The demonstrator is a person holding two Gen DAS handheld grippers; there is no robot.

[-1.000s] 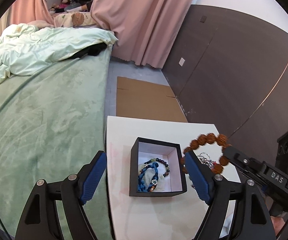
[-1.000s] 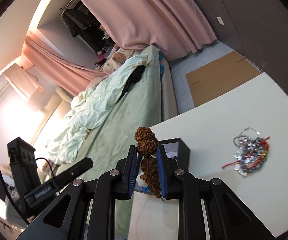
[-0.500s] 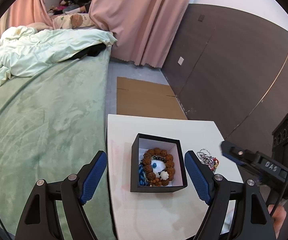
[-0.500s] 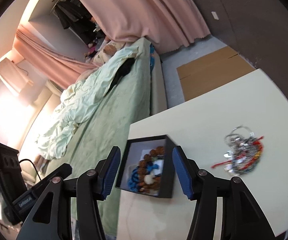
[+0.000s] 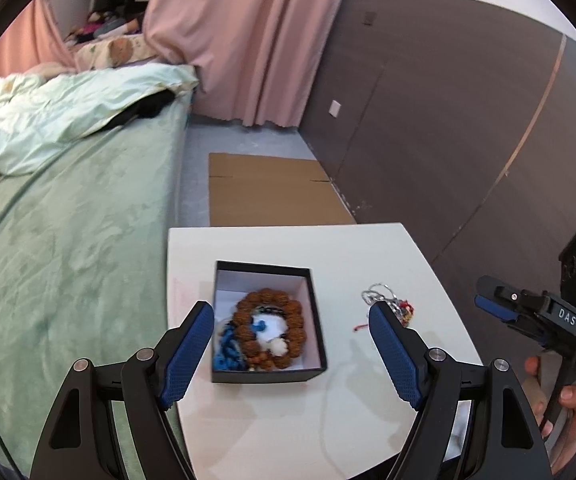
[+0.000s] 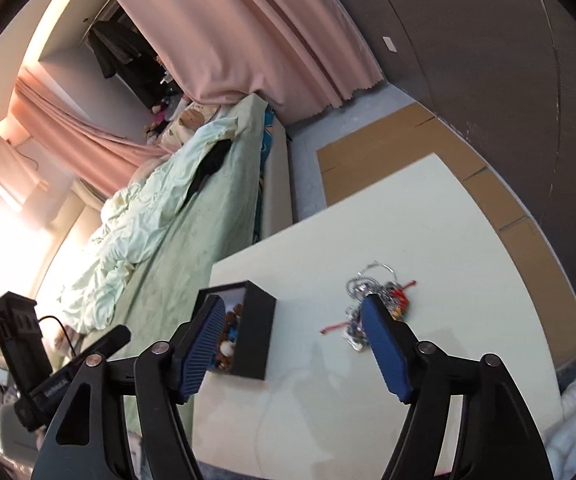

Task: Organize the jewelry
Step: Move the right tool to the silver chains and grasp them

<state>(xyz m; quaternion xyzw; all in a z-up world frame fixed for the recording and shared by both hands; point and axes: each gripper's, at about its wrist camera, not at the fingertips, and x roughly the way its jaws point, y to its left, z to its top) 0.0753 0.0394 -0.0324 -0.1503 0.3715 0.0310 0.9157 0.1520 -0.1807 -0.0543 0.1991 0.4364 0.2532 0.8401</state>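
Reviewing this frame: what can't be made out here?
- Tangled silver and red jewelry pile: partly behind the right tongs in the right wrist view; pieces can't be counted.
- Black square box: blue beads blurred in the left view, left tongs in front.
- Box interior: its wall hides most in the right view.

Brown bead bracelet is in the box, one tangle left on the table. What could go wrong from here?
1. The tangled pile mixes silver rings, beads and a loose red cord; the open right gripper may grab only part and leave or drag the rest.
2. The black box sits near the table's bed-side edge; a nudge could tip it off.
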